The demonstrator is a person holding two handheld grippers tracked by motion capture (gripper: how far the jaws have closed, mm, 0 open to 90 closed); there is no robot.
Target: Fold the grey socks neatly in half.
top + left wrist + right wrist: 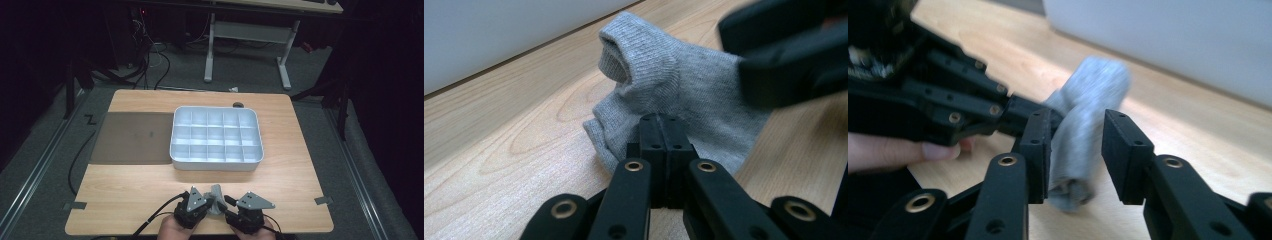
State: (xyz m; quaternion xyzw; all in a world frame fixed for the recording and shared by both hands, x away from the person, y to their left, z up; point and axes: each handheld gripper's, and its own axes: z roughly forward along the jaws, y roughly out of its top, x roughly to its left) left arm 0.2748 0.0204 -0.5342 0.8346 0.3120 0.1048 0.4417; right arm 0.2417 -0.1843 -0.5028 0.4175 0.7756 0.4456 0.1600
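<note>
Slipping free is the main risk: the grey sock hangs between the two tools at six o'clock on the wooden bench, close to the near edge, and I judge only one tool has it. If the left tool's bite covers just a thin fold, any tug could pull the fabric loose and drop it in a heap, or drag it off the bench edge. The left tool has its jaws pressed together, pinching the sock's lower edge while the cuff stands up beyond them. The right tool has its jaws spread partway; the sock's bunched end lies between them, brushing the left pad, but the right pad stands clear, so nothing is gripped. A white divided tray, its compartments bare, sits at twelve o'clock from the sock, well apart.
</note>
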